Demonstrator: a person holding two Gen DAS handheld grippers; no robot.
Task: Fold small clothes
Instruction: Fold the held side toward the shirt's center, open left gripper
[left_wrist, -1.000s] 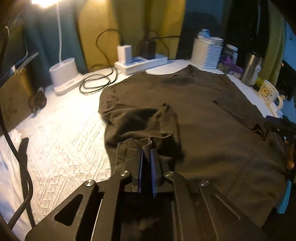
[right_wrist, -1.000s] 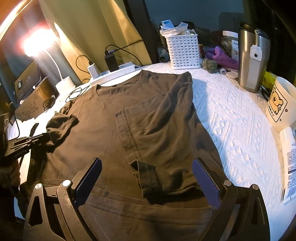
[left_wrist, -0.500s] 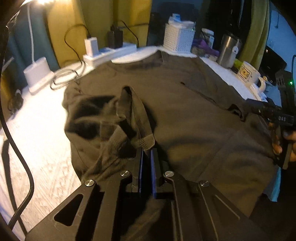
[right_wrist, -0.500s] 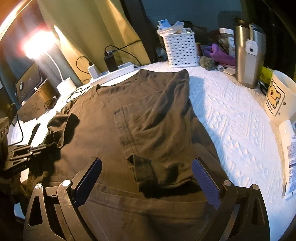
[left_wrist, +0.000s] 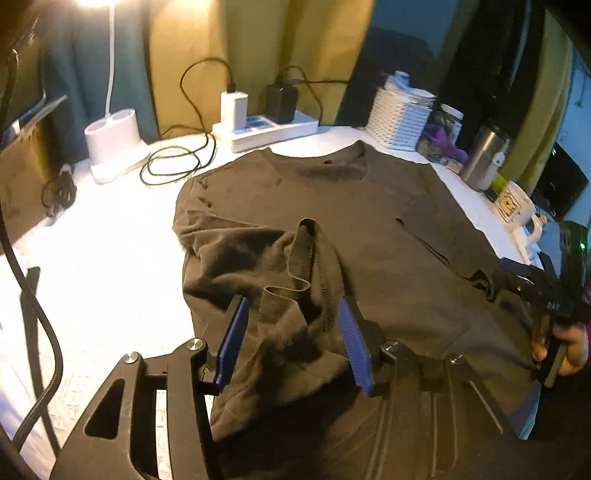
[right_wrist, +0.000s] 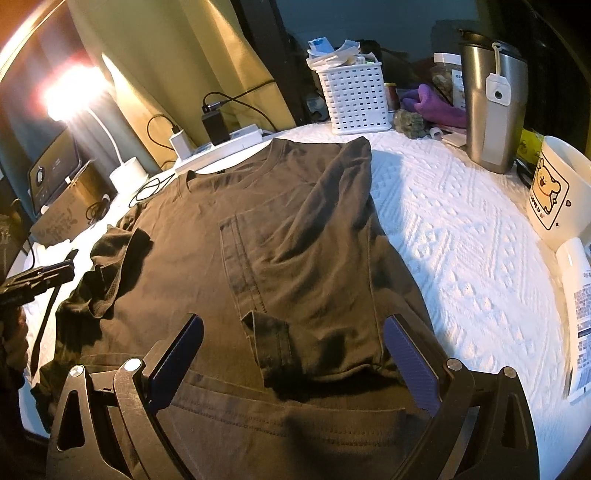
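T-shirt (left_wrist: 369, 229), dark brown, spread across white textured cover (right_wrist: 461, 240), filling centre frame; one side panel already folded inward. Left gripper (left_wrist: 291, 332): jaws opening, bunched sleeve (left_wrist: 280, 266) lying loose between the pads. Right gripper (right_wrist: 291, 354): spread wide, nothing gripped, above the hem. Judgement: thin knit, light, limp, creases readily; best pinched at sleeve hem or side seam, both layers.

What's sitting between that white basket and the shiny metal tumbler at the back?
A purple cloth lies between the white basket and the metal tumbler, with a lidded jar behind it. The right wrist view shows it best.
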